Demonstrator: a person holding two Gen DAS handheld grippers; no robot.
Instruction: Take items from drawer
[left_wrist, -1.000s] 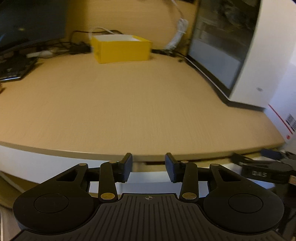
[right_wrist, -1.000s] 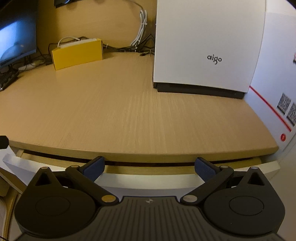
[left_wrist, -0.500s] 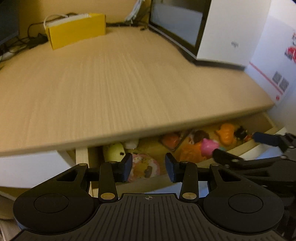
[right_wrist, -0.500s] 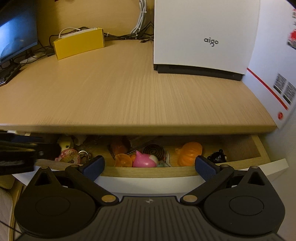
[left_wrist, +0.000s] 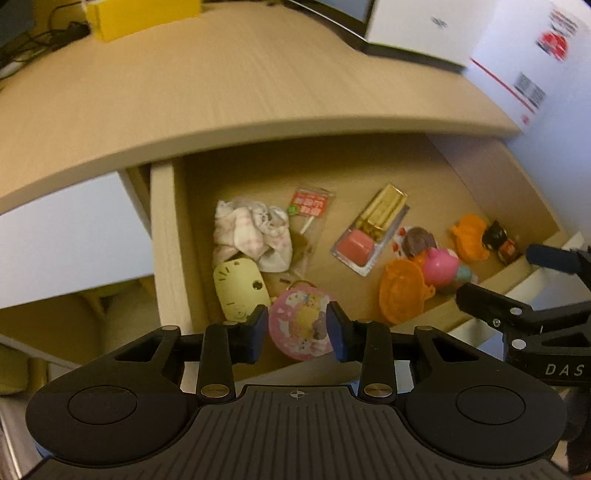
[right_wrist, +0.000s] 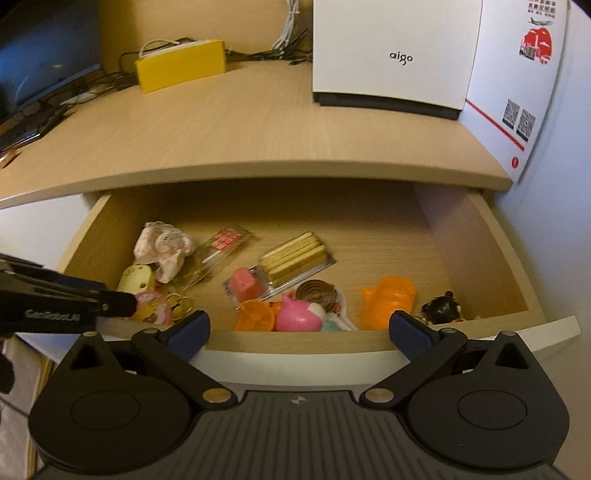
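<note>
Two black hand-held grippers are held over an open, toy-strewn wooden drawer (right_wrist: 495, 254).

The left gripper (left_wrist: 297, 328), its blue-padded fingers moderately parted and empty, is framed around a round pink cartoon-printed disc (left_wrist: 301, 323) near the drawer's front left corner; contact cannot be told. The right gripper (right_wrist: 299, 328) is spread wide, nothing held, at the drawer's white front panel (right_wrist: 295, 363). Glossy orange plastic pumpkins (right_wrist: 388, 297), a smooth pink pig figure (right_wrist: 297, 314), a crumpled pale cloth (left_wrist: 251, 232) and clear-wrapped biscuit sticks (right_wrist: 293, 254) are scattered inside. Above, a light wood-grain desktop (right_wrist: 240, 125) carries a yellow rectangular box (right_wrist: 181, 64) and a white boxy appliance (right_wrist: 391, 51).
</note>
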